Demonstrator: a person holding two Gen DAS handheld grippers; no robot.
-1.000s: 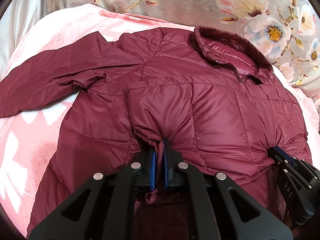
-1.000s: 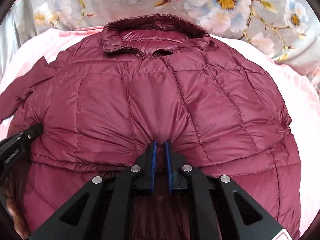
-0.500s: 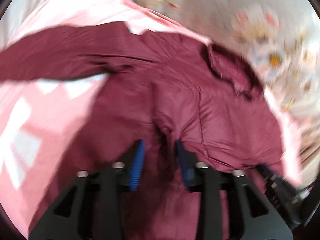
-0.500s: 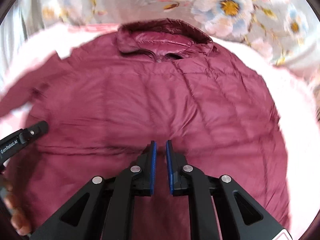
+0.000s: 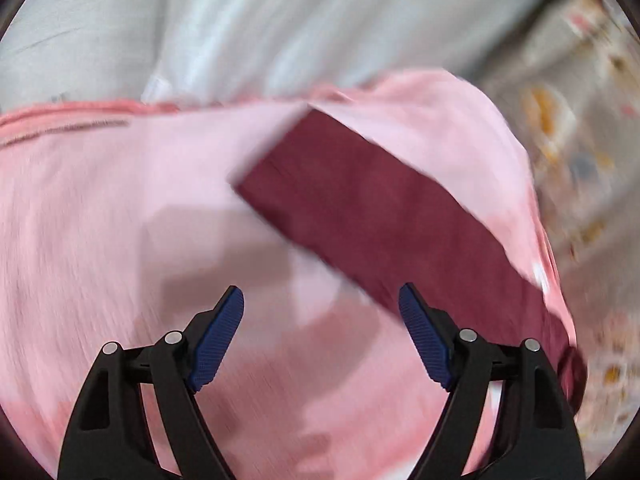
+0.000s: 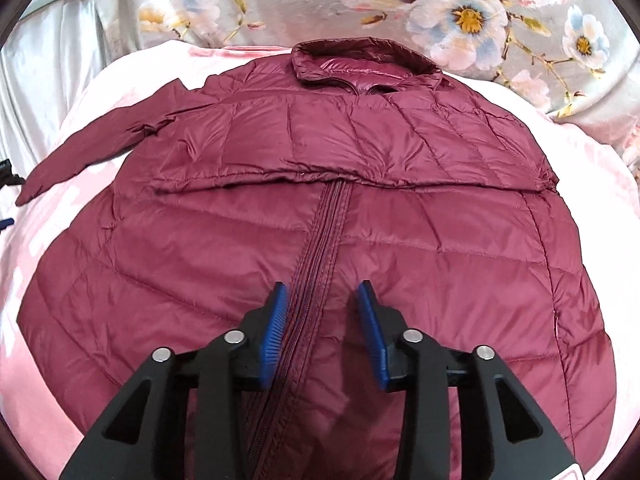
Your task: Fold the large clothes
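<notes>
A maroon quilted puffer jacket (image 6: pixel 320 208) lies flat on a pink blanket (image 6: pixel 120 80), collar at the far end, zipper (image 6: pixel 316 248) running down the middle. One sleeve is folded across the chest; the other sleeve (image 6: pixel 92 148) stretches out to the left. My right gripper (image 6: pixel 323 300) is open and empty just above the lower front, straddling the zipper. My left gripper (image 5: pixel 321 300) is open and empty over the blanket (image 5: pixel 100 220). The outstretched sleeve (image 5: pixel 380 216) runs diagonally ahead of it, its cuff at the upper left; the view is blurred.
A grey floral sheet (image 6: pixel 460 12) lies beyond the collar. A pale satin cloth (image 5: pixel 240 28) lies past the blanket's edge on the left side. A dark bit of the left gripper shows at the far left edge of the right wrist view (image 6: pixel 6 170).
Both grippers have let go of the folded jacket part and opened. The left gripper has swung fast to the left, toward the outstretched sleeve. The right gripper has pulled back toward the hem.
</notes>
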